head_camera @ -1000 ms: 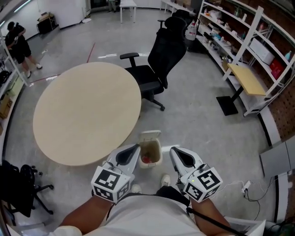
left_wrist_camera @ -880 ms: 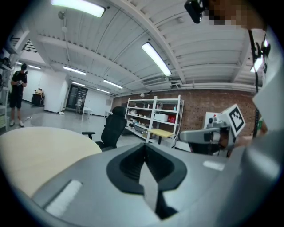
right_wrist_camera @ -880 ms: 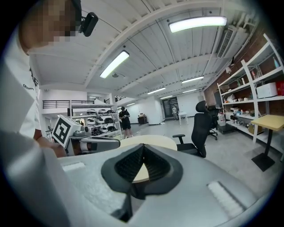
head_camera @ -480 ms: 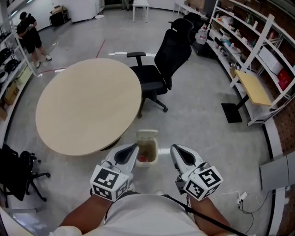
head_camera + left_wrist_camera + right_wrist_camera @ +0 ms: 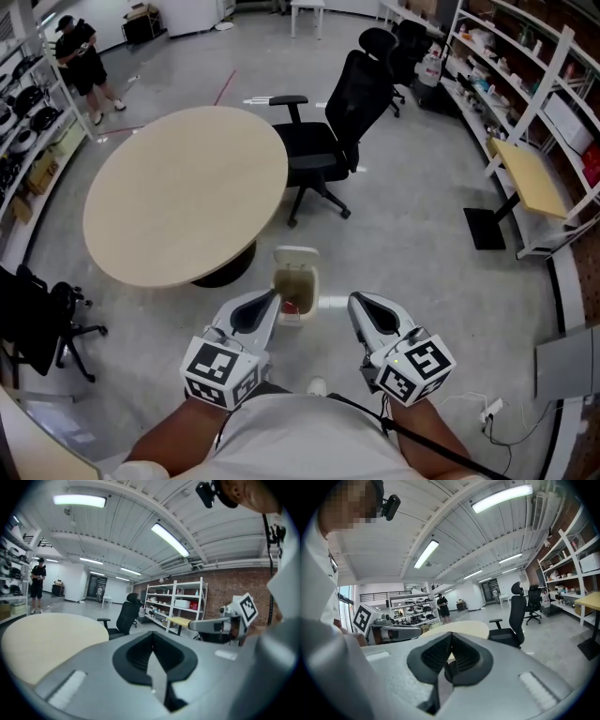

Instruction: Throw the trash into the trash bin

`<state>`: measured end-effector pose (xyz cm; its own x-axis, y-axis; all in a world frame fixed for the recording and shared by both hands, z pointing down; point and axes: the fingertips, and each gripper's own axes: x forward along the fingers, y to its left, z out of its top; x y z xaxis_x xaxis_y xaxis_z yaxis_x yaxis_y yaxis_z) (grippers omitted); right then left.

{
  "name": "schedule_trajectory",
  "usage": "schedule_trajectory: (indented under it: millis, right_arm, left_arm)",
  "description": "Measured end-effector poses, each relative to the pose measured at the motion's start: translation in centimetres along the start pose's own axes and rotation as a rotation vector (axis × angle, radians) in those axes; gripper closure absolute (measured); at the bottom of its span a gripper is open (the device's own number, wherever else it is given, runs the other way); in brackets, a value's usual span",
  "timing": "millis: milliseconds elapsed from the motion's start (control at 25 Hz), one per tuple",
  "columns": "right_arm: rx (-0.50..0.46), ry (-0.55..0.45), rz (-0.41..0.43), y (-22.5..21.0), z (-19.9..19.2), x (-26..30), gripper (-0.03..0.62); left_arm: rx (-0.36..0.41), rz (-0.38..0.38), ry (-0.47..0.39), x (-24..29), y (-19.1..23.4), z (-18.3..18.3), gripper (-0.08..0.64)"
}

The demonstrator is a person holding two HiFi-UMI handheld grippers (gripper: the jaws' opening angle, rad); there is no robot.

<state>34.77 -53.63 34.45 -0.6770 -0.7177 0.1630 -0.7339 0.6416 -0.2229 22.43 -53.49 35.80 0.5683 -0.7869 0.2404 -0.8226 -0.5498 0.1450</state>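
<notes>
A small beige trash bin [image 5: 298,277] stands on the floor by the round table, its lid [image 5: 295,253] tipped open at the far side. Something red [image 5: 291,307] lies at its bottom. My left gripper [image 5: 273,298] hovers just left of the bin's near edge, jaws shut with nothing between them [image 5: 152,635]. My right gripper [image 5: 355,300] hangs to the bin's right, also shut and empty [image 5: 450,637]. Each gripper view shows the other gripper from the side: the right gripper [image 5: 213,625] and the left gripper [image 5: 401,632].
A round beige table [image 5: 187,192] stands ahead to the left, with a black office chair [image 5: 333,131] beside it. Shelving [image 5: 525,75] and a small yellow desk [image 5: 530,178] line the right. Another black chair [image 5: 37,323] is at the left edge. A person [image 5: 82,61] stands far back left.
Both grippers have drawn back together from the bin, which now lies ahead of their tips instead of between them. Both jaws have stayed shut.
</notes>
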Motion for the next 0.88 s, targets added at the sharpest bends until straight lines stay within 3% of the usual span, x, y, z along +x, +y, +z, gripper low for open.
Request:
schedule_trajectory:
  millis: [160, 360, 880]
  right_arm:
    - [0.022, 0.008, 0.033, -0.1, -0.9, -1.0, 0.589]
    - [0.024, 0.002, 0.066, 0.0, -1.4, -1.9, 0.589]
    - [0.013, -0.005, -0.042, 0.5, -1.2, -0.7, 0.591]
  left_arm:
    - [-0.039, 0.038, 0.000, -1.1, -1.0, -0.3, 0.552]
    - [-0.032, 0.077, 0.013, -2.2, -1.4, -1.4, 0.552]
    - [0.010, 0.015, 0.033, -2.2, 1.3, -0.6, 0.551]
